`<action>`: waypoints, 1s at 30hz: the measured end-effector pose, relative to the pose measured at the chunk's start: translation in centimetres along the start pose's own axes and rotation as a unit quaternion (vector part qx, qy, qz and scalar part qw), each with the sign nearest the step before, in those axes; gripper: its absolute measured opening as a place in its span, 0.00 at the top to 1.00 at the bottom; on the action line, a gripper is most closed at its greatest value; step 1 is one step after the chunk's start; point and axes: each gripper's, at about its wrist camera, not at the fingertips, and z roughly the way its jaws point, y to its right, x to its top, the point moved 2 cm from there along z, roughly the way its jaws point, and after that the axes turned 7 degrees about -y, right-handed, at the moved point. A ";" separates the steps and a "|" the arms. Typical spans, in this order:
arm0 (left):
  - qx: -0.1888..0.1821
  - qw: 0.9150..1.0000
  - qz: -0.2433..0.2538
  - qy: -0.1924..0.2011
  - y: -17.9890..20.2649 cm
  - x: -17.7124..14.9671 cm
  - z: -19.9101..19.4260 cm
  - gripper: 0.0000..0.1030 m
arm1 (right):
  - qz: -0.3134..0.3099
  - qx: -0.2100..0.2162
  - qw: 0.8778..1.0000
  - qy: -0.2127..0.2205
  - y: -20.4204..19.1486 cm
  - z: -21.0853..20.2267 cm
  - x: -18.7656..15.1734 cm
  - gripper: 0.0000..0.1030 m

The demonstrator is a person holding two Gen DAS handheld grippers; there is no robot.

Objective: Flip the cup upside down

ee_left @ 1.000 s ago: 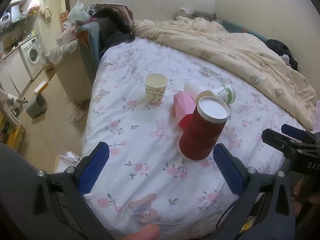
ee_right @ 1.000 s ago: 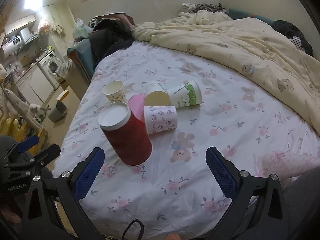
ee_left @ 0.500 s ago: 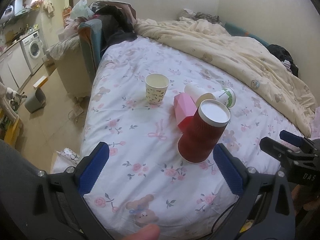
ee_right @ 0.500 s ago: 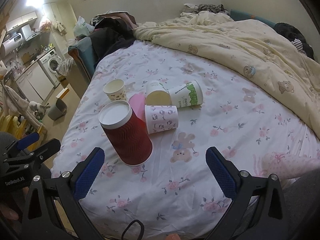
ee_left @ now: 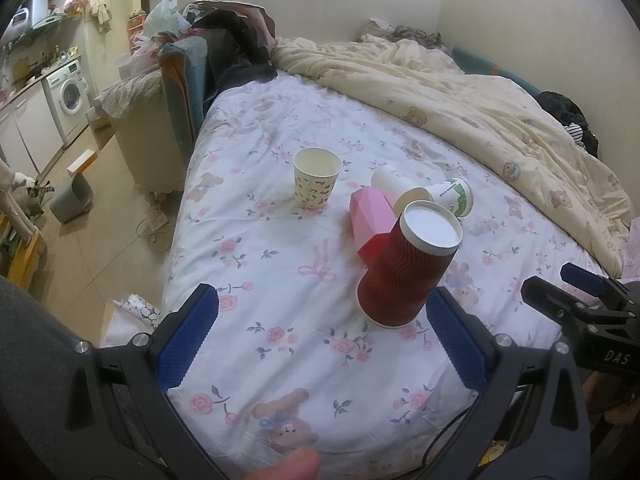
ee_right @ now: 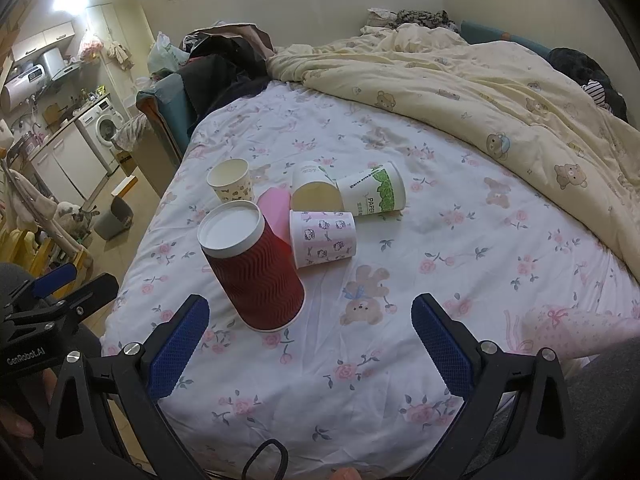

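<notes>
you have six cups on the bed sheet (ee_right: 460,240): one red cup (ee_right: 252,268) standing upside down near the front edge, one patterned cup (ee_right: 231,180) upright, four lying on their sides. your left gripper (ee_left: 324,340) and right gripper (ee_right: 310,344) both stand wide apart, holding nothing.

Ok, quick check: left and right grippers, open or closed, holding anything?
Left gripper: open, holding nothing; the red cup stands beyond its fingertips.
Right gripper: open, holding nothing.
</notes>
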 end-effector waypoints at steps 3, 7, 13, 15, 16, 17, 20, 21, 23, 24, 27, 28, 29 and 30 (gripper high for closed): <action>0.000 1.000 0.000 0.000 0.0 0.0 0.0 0.01 | -0.001 0.000 1.000 -0.001 0.0 0.0 0.0 0.00; 0.000 1.000 0.000 0.000 0.0 0.0 0.0 0.01 | -0.001 0.000 1.000 0.000 0.0 0.0 0.0 0.00; 0.002 1.000 0.000 -0.001 -0.3 0.0 0.0 0.01 | -0.001 0.000 1.000 0.000 0.0 0.0 0.0 0.00; 0.002 1.000 -0.001 0.000 -0.5 0.0 -0.1 0.01 | -0.001 0.000 1.000 -0.001 0.0 0.0 0.0 0.00; 0.002 1.000 -0.001 0.000 -0.5 0.0 -0.1 0.01 | -0.001 0.000 1.000 -0.001 0.0 0.0 0.0 0.00; 0.002 1.000 -0.001 0.000 -0.6 0.0 -0.1 0.01 | -0.001 0.000 1.000 -0.001 0.0 0.0 0.0 0.00; 0.003 1.000 0.000 -0.001 -0.5 0.0 -0.1 0.01 | -0.001 0.000 1.000 -0.001 0.0 0.0 0.0 0.00; 0.005 1.000 0.000 -0.001 -0.5 0.0 -0.1 0.01 | -0.001 -0.001 1.000 -0.001 0.0 0.0 0.0 0.00; 0.007 1.000 0.001 -0.002 -0.5 0.0 -0.1 0.01 | -0.001 0.000 1.000 -0.001 0.0 0.0 0.0 0.00; 0.007 1.000 0.000 -0.002 -0.5 0.0 -0.1 0.01 | -0.001 -0.001 1.000 -0.001 0.0 0.0 0.0 0.00; 0.007 1.000 0.000 -0.002 -0.5 0.0 -0.1 0.01 | -0.001 -0.001 1.000 0.000 0.0 0.0 0.0 0.00; 0.007 1.000 0.000 -0.002 -0.6 0.0 -0.2 0.01 | -0.001 -0.001 1.000 -0.001 0.0 0.0 -0.1 0.00; 0.007 1.000 0.000 -0.002 -0.5 0.0 -0.2 0.01 | -0.001 -0.001 1.000 -0.001 0.0 0.0 -0.1 0.00; 0.007 1.000 0.000 -0.002 -0.5 0.0 -0.1 0.01 | -0.002 -0.001 1.000 -0.001 0.0 0.0 0.0 0.00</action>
